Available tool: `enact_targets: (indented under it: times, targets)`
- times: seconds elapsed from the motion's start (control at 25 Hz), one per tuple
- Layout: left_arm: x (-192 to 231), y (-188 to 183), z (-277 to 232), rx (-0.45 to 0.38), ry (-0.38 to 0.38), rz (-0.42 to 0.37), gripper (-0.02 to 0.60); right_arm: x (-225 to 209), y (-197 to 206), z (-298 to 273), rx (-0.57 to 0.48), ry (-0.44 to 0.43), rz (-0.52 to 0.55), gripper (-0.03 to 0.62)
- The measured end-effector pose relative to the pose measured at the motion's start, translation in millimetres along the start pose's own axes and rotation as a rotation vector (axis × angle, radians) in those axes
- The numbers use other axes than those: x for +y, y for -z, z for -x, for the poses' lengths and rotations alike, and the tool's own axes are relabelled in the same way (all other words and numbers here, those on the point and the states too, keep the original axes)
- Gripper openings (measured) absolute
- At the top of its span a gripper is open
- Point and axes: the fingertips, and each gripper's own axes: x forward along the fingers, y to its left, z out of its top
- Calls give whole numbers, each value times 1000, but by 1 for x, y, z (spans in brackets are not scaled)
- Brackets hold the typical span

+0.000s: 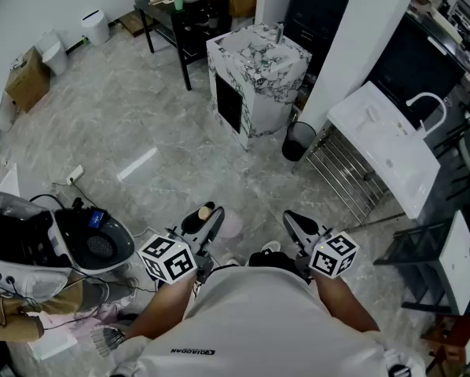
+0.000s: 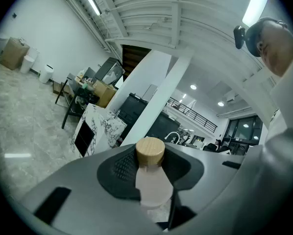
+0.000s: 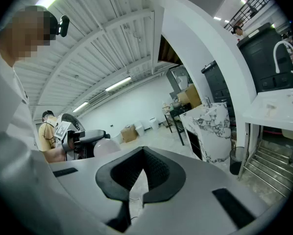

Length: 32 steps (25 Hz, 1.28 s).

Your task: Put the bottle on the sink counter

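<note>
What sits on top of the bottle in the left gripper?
A round wooden cap tops the pale pink bottle, which is clamped in the left gripper. The cap covers the bottle's mouth, and the jaws cover part of its sides.

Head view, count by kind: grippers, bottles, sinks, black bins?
Grippers: 2 (left gripper, right gripper)
Bottles: 1 (bottle, in the left fingers)
Sinks: 2 (marble sink, white sink)
Black bins: 1 (bin)
Total: 6
</note>
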Motion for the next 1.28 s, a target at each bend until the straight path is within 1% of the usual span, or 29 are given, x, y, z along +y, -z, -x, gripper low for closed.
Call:
enact_targets:
  times: [0.44,0.64,0.84,0.96,1.16,1.28]
  targets:
    - [2,-3,9,-18,-8,-1,133,8,3,-4,3,-11,-5,38]
    - [6,-4,13,-22,-23,-1,134,16,-3,-5,-33,-37,-3,40]
    - [7,-5,13,-19,-30,5,133,17,-3,-8,-26,-25,4,41]
    - [8,-5,11,-20,-24,19,133,18,-3,-8,-25,-32,-8,41]
    - [11,-2,9,-20,-25,27,134,9,1,-7,-33,-36,-64,41]
    - [16,-5,6,-20,-27,30,133,2,-3,-12,-33,-30,-70,41]
